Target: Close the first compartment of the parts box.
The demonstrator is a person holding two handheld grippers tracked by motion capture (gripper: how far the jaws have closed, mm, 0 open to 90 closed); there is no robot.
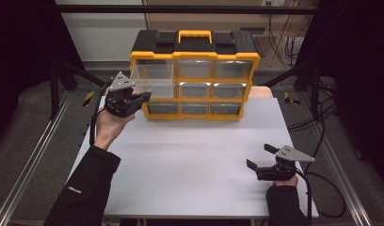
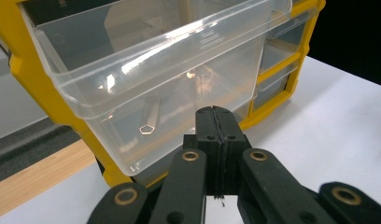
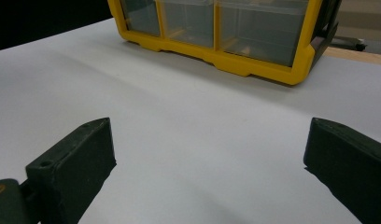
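We are looking at a yellow-and-black plastic organiser [image 1: 195, 75] with clear, glossy drawers, standing at the far edge of a smooth pale grey table [image 1: 190, 160]. Its top-left clear drawer [image 2: 146, 79], a thin-walled rectangular tub, is sticking well out of the frame. Our left gripper [image 2: 215, 112] is sitting just in front of that drawer's lower front wall, its matte black jaws pressed flat together with nothing between them. Our right gripper [image 1: 262, 157] is resting well apart from the organiser, low over the table's near right part, jaws spread wide and holding nothing.
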